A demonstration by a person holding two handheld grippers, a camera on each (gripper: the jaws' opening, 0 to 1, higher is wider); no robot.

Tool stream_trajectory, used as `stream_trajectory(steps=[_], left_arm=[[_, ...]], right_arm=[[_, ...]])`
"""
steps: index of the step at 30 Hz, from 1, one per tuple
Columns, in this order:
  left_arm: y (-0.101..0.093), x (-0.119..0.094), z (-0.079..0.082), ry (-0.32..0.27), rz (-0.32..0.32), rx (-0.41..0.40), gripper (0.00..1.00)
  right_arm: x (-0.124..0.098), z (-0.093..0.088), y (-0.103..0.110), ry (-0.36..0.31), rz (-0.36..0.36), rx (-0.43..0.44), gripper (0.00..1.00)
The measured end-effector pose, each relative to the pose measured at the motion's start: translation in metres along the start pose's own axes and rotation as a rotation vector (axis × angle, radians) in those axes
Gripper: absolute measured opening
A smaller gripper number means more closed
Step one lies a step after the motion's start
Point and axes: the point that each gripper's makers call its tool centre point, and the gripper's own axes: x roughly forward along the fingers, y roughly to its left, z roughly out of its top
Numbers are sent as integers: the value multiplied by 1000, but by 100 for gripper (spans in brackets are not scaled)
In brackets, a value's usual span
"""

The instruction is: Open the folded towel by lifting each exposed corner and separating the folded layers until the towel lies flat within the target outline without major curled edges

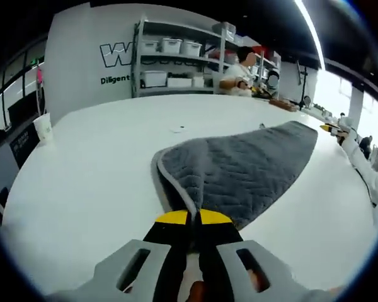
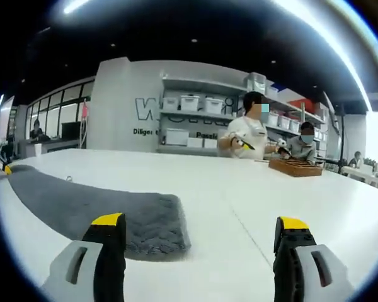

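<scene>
Yellow-tipped left tool [image 1: 189,220] pinches the grey quilted towel's [image 1: 246,163] near corner, lifting it to peel layers; towel stretches toward 2 o'clock across the white surface [image 1: 101,176]. Right tool [image 2: 201,229] gapes, released.

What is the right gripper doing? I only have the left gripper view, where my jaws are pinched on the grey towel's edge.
Observer: The right gripper is open, jaws wide apart, holding nothing.
Operator: Is it near the towel?
Observer: Yes, the towel has one end lying flat on the white table, just ahead of its left jaw.
Operator: Anything else on that side?
Observer: A wooden tray sits farther back, in front of two people.
</scene>
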Motion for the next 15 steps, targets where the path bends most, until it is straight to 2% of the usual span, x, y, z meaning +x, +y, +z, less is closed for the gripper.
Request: stream_trajectory(steps=[4, 7, 8, 10, 13, 15], left_arm=[[2, -3, 0, -34, -7, 8, 5], [5, -6, -2, -68, 17, 10, 12], [8, -9, -2, -86, 38, 5, 16], [18, -16, -2, -134, 125, -11, 22], [23, -25, -4, -175, 183, -39, 31], [26, -29, -3, -201, 201, -71, 40]], right_arm=[[2, -4, 2, 13, 5, -9, 99], [4, -6, 2, 18, 10, -7, 99], [5, -7, 2, 19, 13, -9, 99], [6, -8, 4, 22, 20, -12, 98], [8, -13, 9, 36, 35, -16, 96], [9, -16, 10, 45, 35, -23, 95]])
